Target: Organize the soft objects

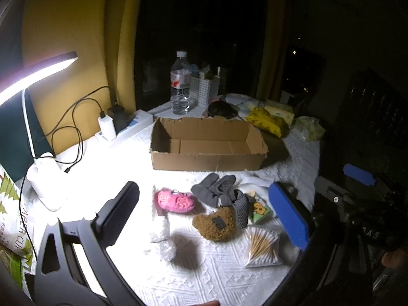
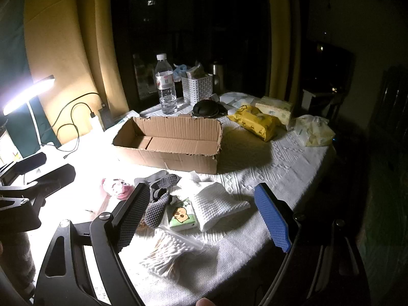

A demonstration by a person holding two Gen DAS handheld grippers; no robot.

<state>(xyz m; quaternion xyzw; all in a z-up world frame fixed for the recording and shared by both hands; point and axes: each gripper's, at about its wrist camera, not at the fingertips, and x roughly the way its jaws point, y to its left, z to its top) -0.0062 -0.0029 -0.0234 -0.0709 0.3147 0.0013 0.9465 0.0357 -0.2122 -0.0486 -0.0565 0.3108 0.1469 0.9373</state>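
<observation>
An empty cardboard box (image 1: 207, 144) (image 2: 168, 142) stands mid-table. In front of it lie a pink plush toy (image 1: 174, 201) (image 2: 117, 187), grey dotted socks (image 1: 219, 191) (image 2: 159, 193), a brown fuzzy pouch (image 1: 216, 224), a folded white cloth (image 2: 219, 207), a green tissue pack (image 1: 260, 210) (image 2: 182, 216) and a bag of cotton swabs (image 1: 264, 247) (image 2: 168, 255). My left gripper (image 1: 204, 219) hovers open above the pouch and the pink toy. Over the tissue pack and white cloth, my right gripper (image 2: 204, 219) hangs open, holding nothing.
A lit desk lamp (image 1: 38, 71) glares at the left, beside a power strip with chargers (image 1: 119, 125). Behind the box stand a water bottle (image 2: 165, 86), a white basket (image 2: 197, 88), a yellow wipes pack (image 2: 255, 121) and tissue packs. The table edge (image 2: 293, 219) drops off at right.
</observation>
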